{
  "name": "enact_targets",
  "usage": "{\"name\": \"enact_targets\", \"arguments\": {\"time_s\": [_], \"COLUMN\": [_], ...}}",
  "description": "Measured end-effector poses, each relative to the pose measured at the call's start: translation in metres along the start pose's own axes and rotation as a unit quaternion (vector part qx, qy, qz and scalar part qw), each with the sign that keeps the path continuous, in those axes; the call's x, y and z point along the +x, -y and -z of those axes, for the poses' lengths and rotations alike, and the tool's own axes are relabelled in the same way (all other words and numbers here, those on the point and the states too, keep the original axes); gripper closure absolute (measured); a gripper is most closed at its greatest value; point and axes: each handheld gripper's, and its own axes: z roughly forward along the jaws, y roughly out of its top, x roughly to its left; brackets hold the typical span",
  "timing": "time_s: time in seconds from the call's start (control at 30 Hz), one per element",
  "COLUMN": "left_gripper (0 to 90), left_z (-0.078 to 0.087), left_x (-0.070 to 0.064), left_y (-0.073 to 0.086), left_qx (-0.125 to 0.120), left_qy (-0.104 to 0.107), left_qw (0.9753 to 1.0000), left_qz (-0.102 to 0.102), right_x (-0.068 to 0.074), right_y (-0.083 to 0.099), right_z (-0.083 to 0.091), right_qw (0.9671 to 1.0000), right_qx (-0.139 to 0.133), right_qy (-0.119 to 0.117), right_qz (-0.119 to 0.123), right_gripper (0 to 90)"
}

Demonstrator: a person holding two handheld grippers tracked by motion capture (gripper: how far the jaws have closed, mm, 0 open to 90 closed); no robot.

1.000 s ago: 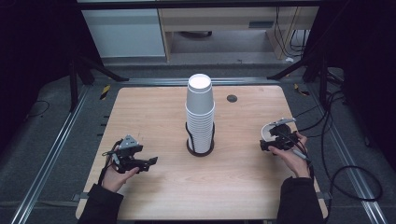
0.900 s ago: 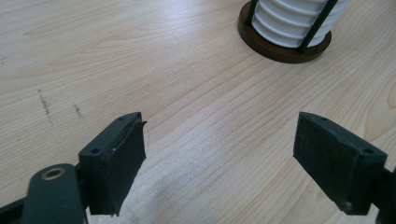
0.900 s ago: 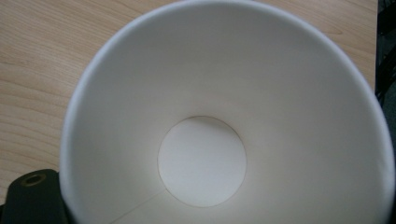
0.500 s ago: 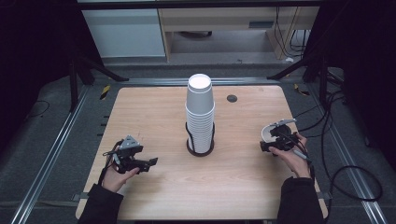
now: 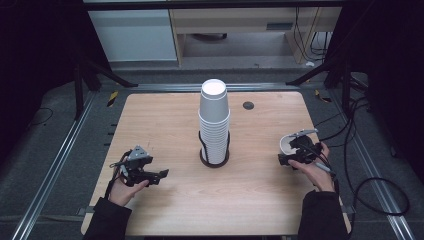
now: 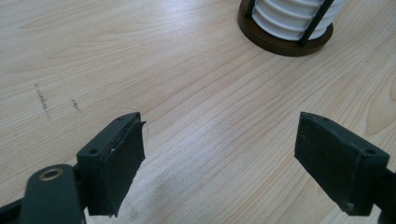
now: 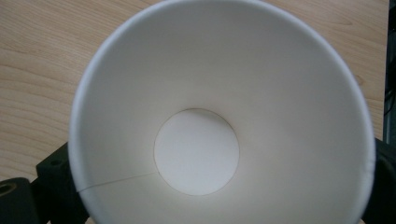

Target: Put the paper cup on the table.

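Observation:
A tall stack of white paper cups [image 5: 214, 122], stacked upside down, stands in a dark round holder [image 5: 214, 160] at the table's middle. The holder's base [image 6: 285, 39] shows at the top of the left gripper view. My left gripper [image 5: 162, 174] rests at the front left with its jaws wide apart and nothing between them. My right gripper [image 5: 284, 159] at the right side is shut on a single white paper cup [image 5: 286, 144]. In the right gripper view I look straight into that cup [image 7: 224, 121], its open mouth facing the camera.
The wooden table [image 5: 165, 125] has a small dark round grommet [image 5: 248, 105] near its back edge. Metal rails [image 5: 65, 150] run along both sides, and cables [image 5: 365, 150] trail off to the right. Cabinets [image 5: 135, 30] stand beyond the table.

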Motion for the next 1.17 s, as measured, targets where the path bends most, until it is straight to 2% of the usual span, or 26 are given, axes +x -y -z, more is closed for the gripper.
{"name": "enact_targets", "arguments": {"time_s": [0.43,0.8,1.17], "left_gripper": [15.3,15.3,14.7], "left_z": [0.007,0.012,0.016], "left_x": [0.001,0.005,0.016], "left_y": [0.000,0.002,0.007], "left_qx": [-0.007,-0.013,-0.015], "left_qy": [-0.006,-0.015,-0.035], "left_qw": [1.0000,0.9998,0.9989], "left_qz": [0.002,0.007,0.026], "right_x": [0.001,0.006,0.006], "right_y": [0.006,0.026,0.050], "right_z": [0.014,0.030,0.046], "right_qw": [0.9999,0.9996,0.9974], "right_qx": [-0.001,-0.005,-0.053], "right_qy": [-0.004,-0.023,-0.050], "right_qz": [-0.010,-0.015,0.005], "right_gripper": [1.2,1.6,0.9]}}
